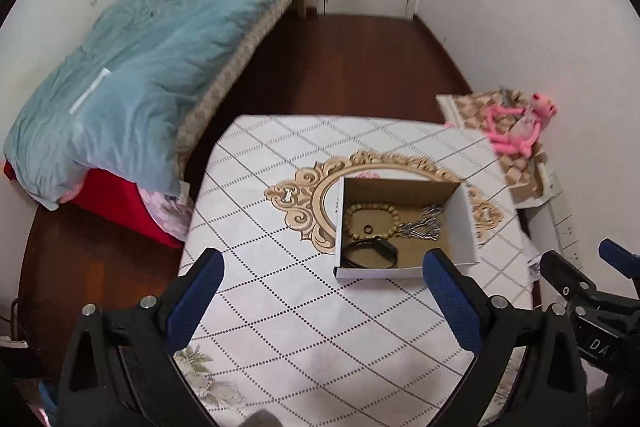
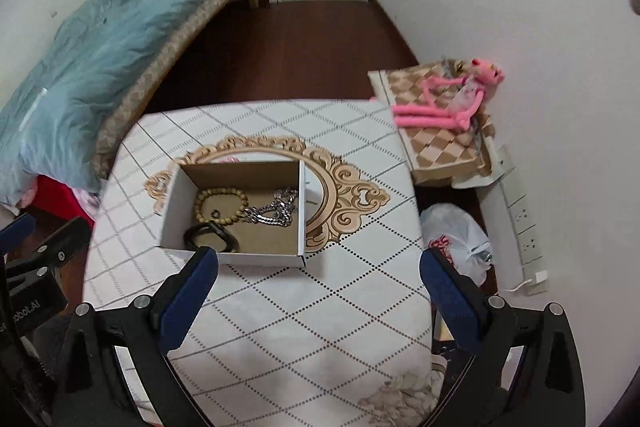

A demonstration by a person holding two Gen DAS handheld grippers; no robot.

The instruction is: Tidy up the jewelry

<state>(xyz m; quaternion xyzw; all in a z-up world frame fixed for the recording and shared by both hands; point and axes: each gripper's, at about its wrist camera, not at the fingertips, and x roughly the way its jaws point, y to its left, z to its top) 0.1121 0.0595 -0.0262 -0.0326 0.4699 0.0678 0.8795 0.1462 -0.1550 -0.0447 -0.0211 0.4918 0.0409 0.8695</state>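
Note:
An open cardboard box [image 1: 466, 223] [image 2: 172, 205] stands on the white patterned table [image 1: 304, 311] [image 2: 304, 307]. It holds a wooden bead bracelet [image 1: 352, 213] [image 2: 202, 201], a small dark ring [image 1: 367, 229] [image 2: 215, 214], a silver chain [image 1: 424, 225] [image 2: 272, 213] and a black band [image 1: 370, 253] [image 2: 210, 237]. My left gripper [image 1: 324, 265] is open and empty, above the table short of the box. My right gripper [image 2: 318, 263] is open and empty, near the box's front edge. The right gripper also shows at the right edge of the left wrist view [image 1: 580, 267].
An ornate gold-framed mirror [image 1: 320, 187] [image 2: 348, 195] lies under the box. A bed with a blue quilt [image 1: 132, 75] [image 2: 80, 67] is at the left. A pink plush toy [image 1: 516, 127] [image 2: 444, 103] lies on a checkered box at the right. A white plastic bag [image 2: 460, 239] sits on the floor.

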